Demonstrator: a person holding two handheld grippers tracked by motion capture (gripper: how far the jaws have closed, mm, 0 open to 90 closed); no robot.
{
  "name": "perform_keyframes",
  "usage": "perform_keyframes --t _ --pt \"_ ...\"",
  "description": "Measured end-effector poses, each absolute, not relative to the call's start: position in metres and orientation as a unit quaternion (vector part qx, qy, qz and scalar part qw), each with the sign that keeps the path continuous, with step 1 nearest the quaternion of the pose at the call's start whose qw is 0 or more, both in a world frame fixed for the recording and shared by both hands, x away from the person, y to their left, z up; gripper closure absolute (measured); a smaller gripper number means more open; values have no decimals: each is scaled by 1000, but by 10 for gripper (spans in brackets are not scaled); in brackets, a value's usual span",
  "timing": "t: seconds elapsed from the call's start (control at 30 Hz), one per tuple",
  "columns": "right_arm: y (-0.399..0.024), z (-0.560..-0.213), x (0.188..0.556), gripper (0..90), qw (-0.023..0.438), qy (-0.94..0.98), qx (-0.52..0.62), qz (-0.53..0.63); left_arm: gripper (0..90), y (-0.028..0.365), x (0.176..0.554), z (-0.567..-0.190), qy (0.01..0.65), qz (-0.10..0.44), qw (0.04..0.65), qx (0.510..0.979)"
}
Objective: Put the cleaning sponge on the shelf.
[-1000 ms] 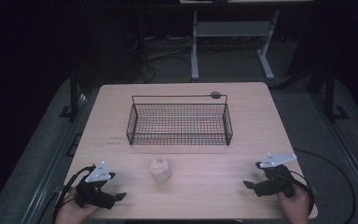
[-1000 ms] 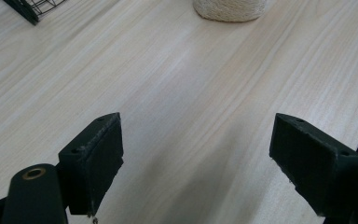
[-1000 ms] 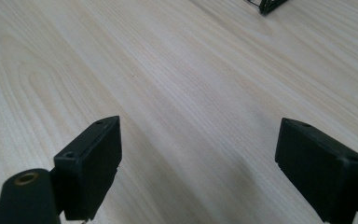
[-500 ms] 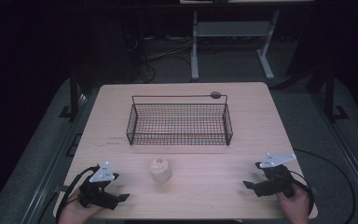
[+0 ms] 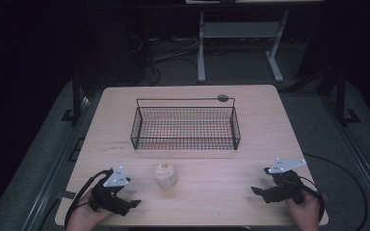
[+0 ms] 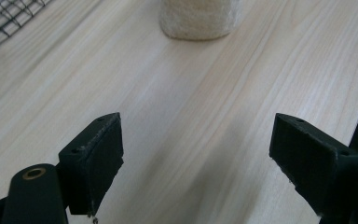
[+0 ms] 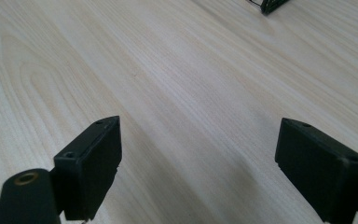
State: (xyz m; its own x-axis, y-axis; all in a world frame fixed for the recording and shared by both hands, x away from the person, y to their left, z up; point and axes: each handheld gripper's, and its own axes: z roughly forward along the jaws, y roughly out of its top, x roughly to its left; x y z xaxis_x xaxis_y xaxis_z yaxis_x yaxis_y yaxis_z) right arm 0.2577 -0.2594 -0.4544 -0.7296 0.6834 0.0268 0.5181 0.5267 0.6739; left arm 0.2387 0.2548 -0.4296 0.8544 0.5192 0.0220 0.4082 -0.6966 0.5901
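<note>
Over the last second the left gripper (image 5: 134, 204), jaws wide and empty, edged toward the small cream foam-like cylinder (image 5: 165, 174) standing at its two o'clock, while the equally open, empty right gripper (image 5: 256, 191) stayed put.

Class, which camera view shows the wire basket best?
The high view: the whole wire basket sits on the table, every wall visible. The left gripper view catches one mesh corner; the right gripper view shows just a corner's tip.
</note>
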Motion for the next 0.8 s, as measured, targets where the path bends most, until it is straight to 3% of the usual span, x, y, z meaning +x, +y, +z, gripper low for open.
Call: perform_keyframes --t 0.8 --pt "-259 -454 256 142 121 865 347 343 165 232 247 -412 217 95 276 931"
